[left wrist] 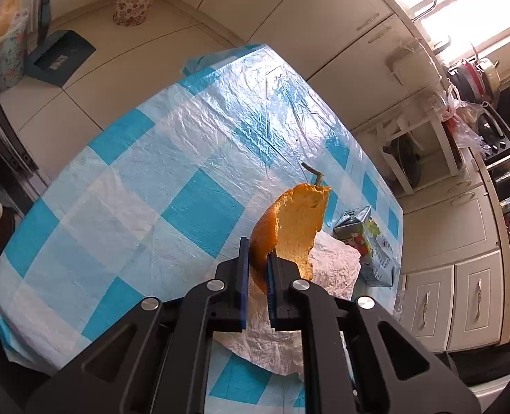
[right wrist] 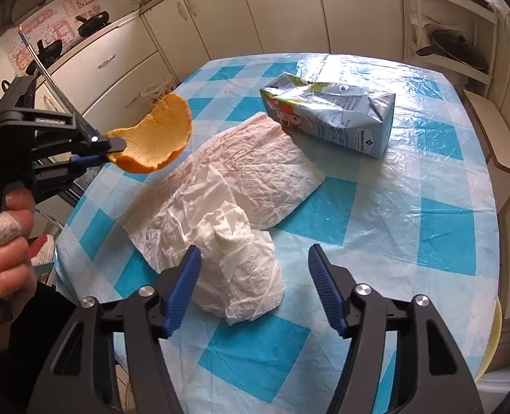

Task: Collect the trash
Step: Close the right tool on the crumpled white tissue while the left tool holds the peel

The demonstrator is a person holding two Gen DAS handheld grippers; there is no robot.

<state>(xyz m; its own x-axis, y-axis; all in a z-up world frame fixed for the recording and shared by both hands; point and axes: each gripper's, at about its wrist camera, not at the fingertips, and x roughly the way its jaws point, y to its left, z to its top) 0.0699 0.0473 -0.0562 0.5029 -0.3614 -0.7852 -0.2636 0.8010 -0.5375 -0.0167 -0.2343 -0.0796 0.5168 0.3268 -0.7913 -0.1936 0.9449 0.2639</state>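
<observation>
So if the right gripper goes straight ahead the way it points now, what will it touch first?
Most likely the crumpled tissue. It lies on the table just ahead of the open right gripper, between its fingers. Depth is hard to judge, but nothing else is seen in front of it. The flat paper napkin lies farther on.

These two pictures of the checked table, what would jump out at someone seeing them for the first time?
The bright orange peel, pinched in the left claw and held in the air above the blue checked tablecloth. Below it lies a flat crumpled paper towel with a squashed drink carton at its far end. A balled-up tissue sits just ahead of the wide-open right claw.
</observation>
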